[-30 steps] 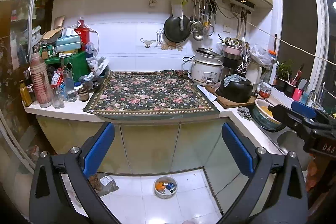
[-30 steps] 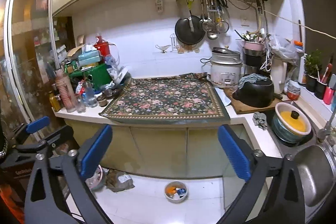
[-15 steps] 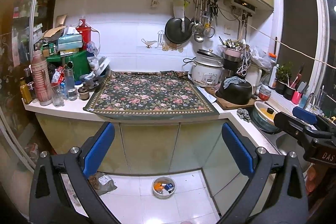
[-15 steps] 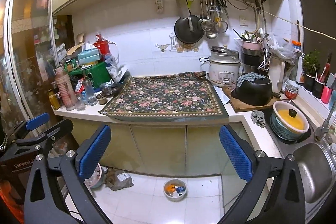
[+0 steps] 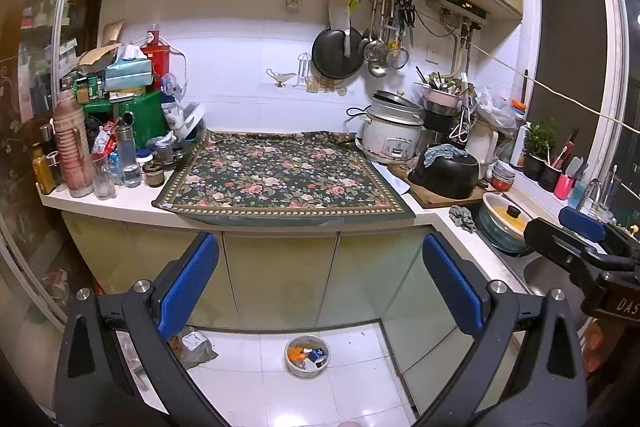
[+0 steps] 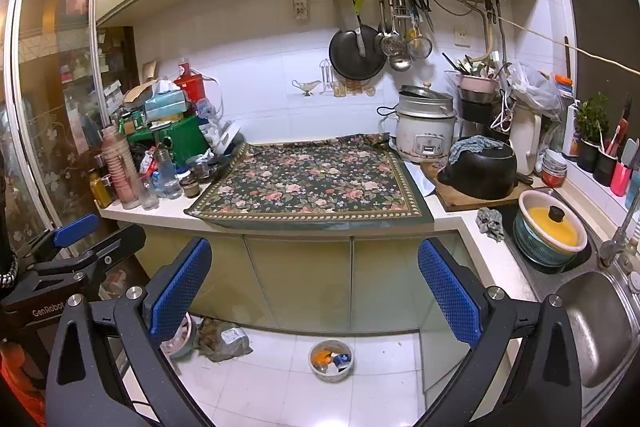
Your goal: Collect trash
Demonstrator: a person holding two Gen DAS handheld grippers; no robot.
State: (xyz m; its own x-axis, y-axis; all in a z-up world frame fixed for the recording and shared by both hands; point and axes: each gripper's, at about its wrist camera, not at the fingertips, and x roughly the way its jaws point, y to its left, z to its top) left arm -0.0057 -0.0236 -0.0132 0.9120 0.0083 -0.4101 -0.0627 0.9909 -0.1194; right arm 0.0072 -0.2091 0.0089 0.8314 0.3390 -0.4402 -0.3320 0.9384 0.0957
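- Black frames with silver screws and blue textured finger pads are seen on the left gripper point(image 5: 320, 291) and right gripper point(image 6: 314, 291).
- White lettering "GenRobot" is printed at the right-wrist view's lower left.

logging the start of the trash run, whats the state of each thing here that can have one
left gripper: open, empty
right gripper: open, empty
bowl on the floor: upright, scraps inside
crumpled bag on the floor: lying by the cabinet base
rice cooker: lid askew
black pot: on the board, cloth draped over it
yellow-lidded pot: covered
lower cabinet doors: shut
sink: no water seen running
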